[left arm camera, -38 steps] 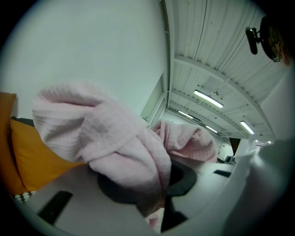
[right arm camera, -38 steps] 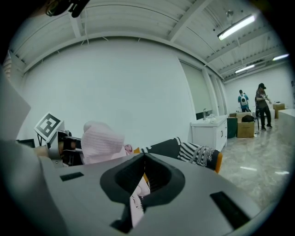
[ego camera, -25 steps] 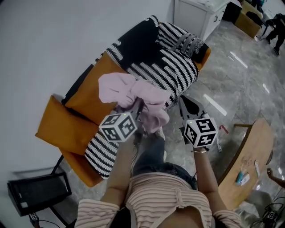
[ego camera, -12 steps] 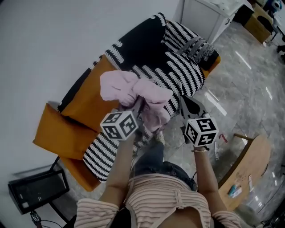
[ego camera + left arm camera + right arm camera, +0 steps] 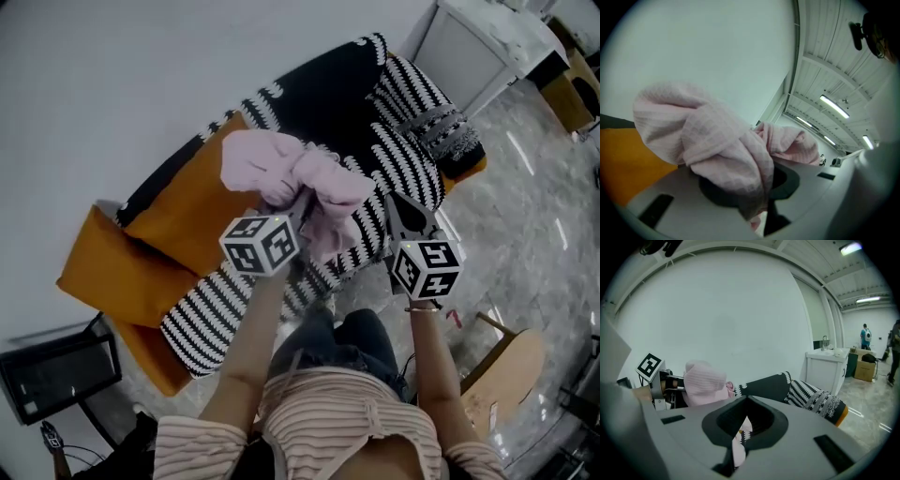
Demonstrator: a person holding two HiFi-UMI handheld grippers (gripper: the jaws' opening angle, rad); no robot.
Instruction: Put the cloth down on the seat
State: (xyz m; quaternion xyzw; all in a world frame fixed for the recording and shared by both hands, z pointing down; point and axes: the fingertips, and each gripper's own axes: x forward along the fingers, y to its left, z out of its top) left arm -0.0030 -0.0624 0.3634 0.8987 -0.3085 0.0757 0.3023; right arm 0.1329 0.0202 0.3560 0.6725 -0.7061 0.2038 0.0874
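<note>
A bunched pink cloth (image 5: 292, 176) hangs in the air over the sofa, with my left gripper (image 5: 302, 204) shut on it. In the left gripper view the cloth (image 5: 717, 145) drapes over the jaws and hides their tips. The sofa seat (image 5: 375, 155) lies under a black-and-white striped blanket. My right gripper (image 5: 401, 214) is to the right of the cloth, apart from it, with its jaws together. In the right gripper view the cloth (image 5: 704, 382) shows ahead at left, beside the left gripper's marker cube (image 5: 649, 365).
The orange sofa (image 5: 183, 220) stands against a white wall, with a loose orange cushion (image 5: 112, 272) at its left end. A white cabinet (image 5: 473, 61) is at the back right, a wooden table (image 5: 502, 375) at right, a black box (image 5: 56, 370) at lower left.
Both grippers have moved a little forward toward the sofa, and the cloth has gone with the left one. The grip on the cloth looks the same.
</note>
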